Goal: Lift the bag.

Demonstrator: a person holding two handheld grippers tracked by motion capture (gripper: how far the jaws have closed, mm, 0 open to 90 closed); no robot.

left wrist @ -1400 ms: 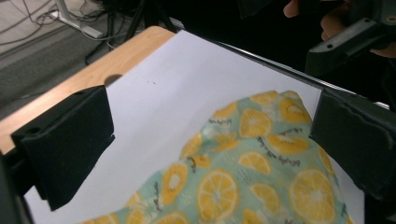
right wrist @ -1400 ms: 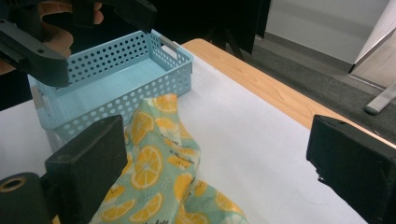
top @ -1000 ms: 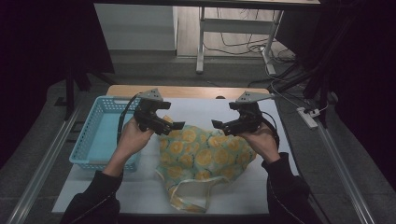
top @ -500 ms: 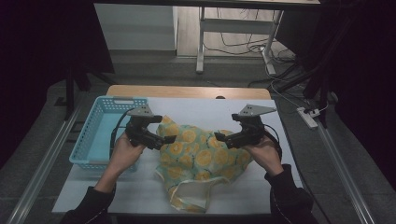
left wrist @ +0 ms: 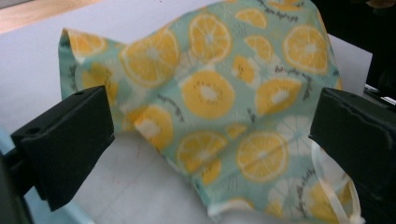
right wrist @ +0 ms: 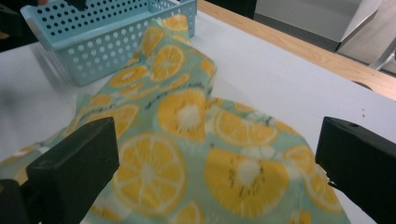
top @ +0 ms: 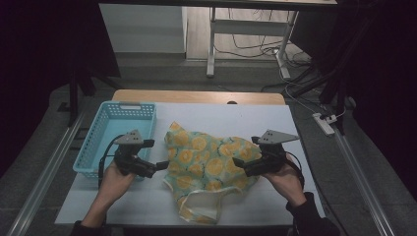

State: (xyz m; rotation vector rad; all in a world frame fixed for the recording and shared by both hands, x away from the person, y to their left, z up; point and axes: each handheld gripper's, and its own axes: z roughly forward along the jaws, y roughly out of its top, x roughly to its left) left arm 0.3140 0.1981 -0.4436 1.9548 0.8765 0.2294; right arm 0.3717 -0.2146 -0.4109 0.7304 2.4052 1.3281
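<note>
A mint-green cloth printed with orange and lemon slices (top: 209, 164) lies rumpled on the white table top (top: 246, 118), a cream strap curling at its near end. My left gripper (top: 161, 166) hovers at the cloth's left edge, open, with the fabric (left wrist: 219, 102) spread between and beyond its jaws. At the cloth's right edge my right gripper (top: 236, 162) is open too, and the cloth (right wrist: 196, 135) lies under its wide-apart jaws. Neither grips the fabric.
A light blue perforated basket (top: 115, 135) stands at the table's left, close behind my left hand; it also appears as the basket (right wrist: 107, 32) beyond the cloth. The table's wooden far edge (top: 196, 96) runs across the back. White surface lies bare to the right and front.
Both hands have drawn back toward the near side and lowered. The grippers have come off the cloth, which now lies flatter and more spread on the table.
</note>
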